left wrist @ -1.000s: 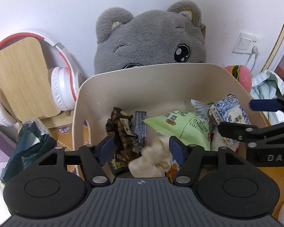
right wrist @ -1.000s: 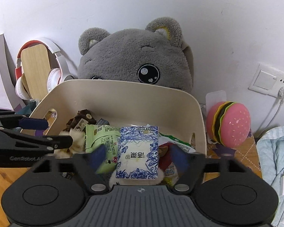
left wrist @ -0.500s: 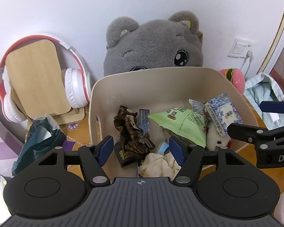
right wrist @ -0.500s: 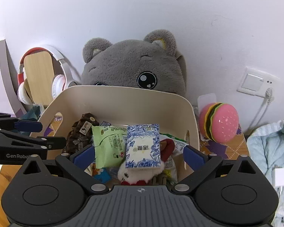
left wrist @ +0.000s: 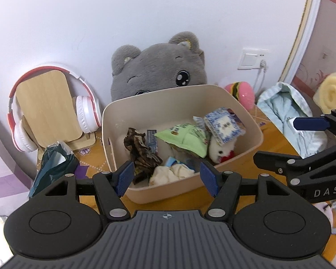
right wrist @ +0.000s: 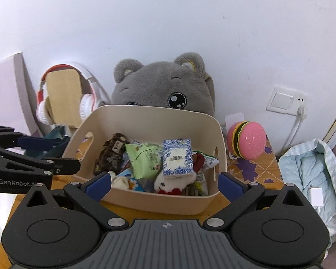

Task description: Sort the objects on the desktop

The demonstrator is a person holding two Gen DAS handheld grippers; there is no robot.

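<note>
Both grippers have backed up and away from the bin; right gripper point(right wrist: 164, 182) jaws have just been opening, now wide apart, nothing between them. Left gripper point(left wrist: 166, 177) half-spread, empty. Wooden desk point(right wrist: 145, 210), frame centre: beige bin point(left wrist: 253, 139) holding blue-white packet point(right wrist: 177, 160), green packet point(left wrist: 186, 137), brown wrapper point(left wrist: 141, 154). Behind: grey plush point(right wrist: 161, 87), headphones point(left wrist: 87, 112), white wall. Left view only: yellow roll point(left wrist: 333, 92), right edge.
</note>
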